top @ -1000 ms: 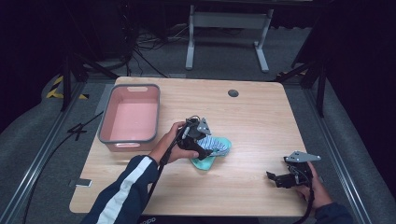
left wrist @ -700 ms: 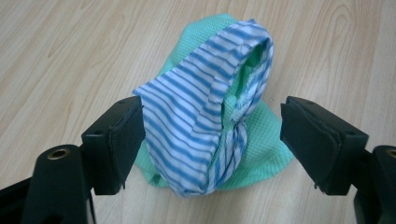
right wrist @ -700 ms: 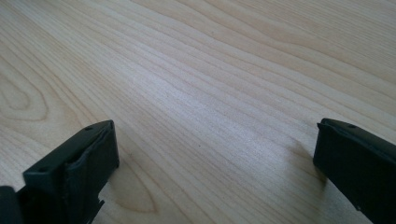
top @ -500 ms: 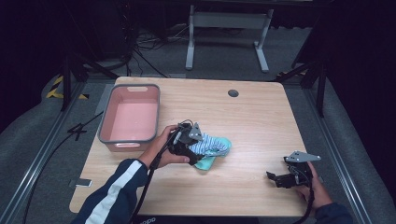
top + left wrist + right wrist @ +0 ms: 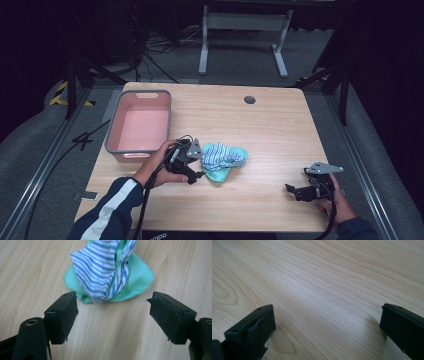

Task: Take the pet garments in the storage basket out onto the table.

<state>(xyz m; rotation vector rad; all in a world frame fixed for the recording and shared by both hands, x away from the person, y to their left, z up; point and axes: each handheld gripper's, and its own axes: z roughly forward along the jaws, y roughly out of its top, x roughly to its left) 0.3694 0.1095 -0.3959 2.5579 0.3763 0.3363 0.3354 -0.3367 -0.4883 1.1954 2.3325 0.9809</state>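
The striped cloth [image 5: 220, 154] lies bunched on top of a green cloth [image 5: 218, 172] near the middle of the desk [image 5: 270, 130], just right of the pink bin [image 5: 142, 125]. A second ago the left tool [image 5: 195, 175] was right up against the pile, its tips over the fabric; now it sits a little to the pile's left, drawn back toward the bin side, and the pile rests a touch flatter on the wood. In the left gripper view both cloths [image 5: 105, 272] lie ahead of the tips, with bare desk between the two black pads [image 5: 63, 315]. The tool is spread, with nothing pinched.

So the cloths have not been lifted. They are free on the desk, and the left tool looks to be backing off to line up a fresh approach, or it has just let them go. Moving them to the bin is probably not yet begun.

The right tool [image 5: 300, 192] rests at the desk's near right corner, well apart from the cloths, unmoved from a second ago, spread over bare wood [image 5: 324, 290] and holding nothing.
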